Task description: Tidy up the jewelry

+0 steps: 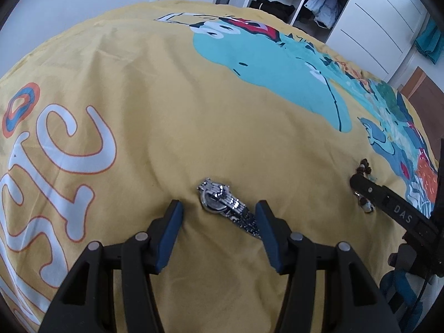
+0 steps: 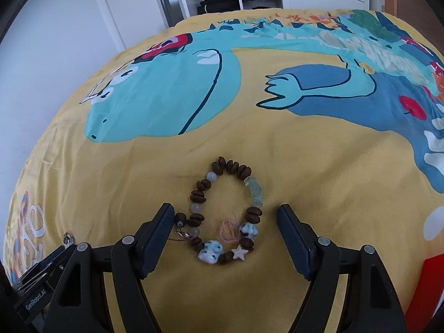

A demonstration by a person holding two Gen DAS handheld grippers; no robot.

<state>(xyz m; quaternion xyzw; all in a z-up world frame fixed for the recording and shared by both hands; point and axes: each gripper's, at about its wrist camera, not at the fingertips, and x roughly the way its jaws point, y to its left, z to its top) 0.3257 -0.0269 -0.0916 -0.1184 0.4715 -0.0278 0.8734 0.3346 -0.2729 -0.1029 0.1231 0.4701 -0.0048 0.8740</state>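
Two pieces of jewelry are lying on the yellow bedspread printed with a turquoise cartoon dinosaur (image 1: 222,111), one in front of each gripper.

In the left wrist view, the silver metal-link wristwatch (image 1: 226,206) is lying with its long axis running diagonally, its round case toward the far left and its band trailing back to the near right. The near end of the band is passing out of sight behind the right blue pad; the dial is too glary to read. The left gripper (image 1: 219,211) is hanging over it with jaws spread wide, the case sitting between the fingertips, nearer the right one, neither pad pressing on it.

In the right wrist view, the loop bracelet of brown coffee-bean beads, pale stones and a white star (image 2: 225,211) is lying flat, its oval stretching away from the camera. A small charm and a tuft of pinkish thread at its near end are hard to make out. The right gripper (image 2: 226,216) is straddling the loop's near half, jaws wide, pads clear of the beads.
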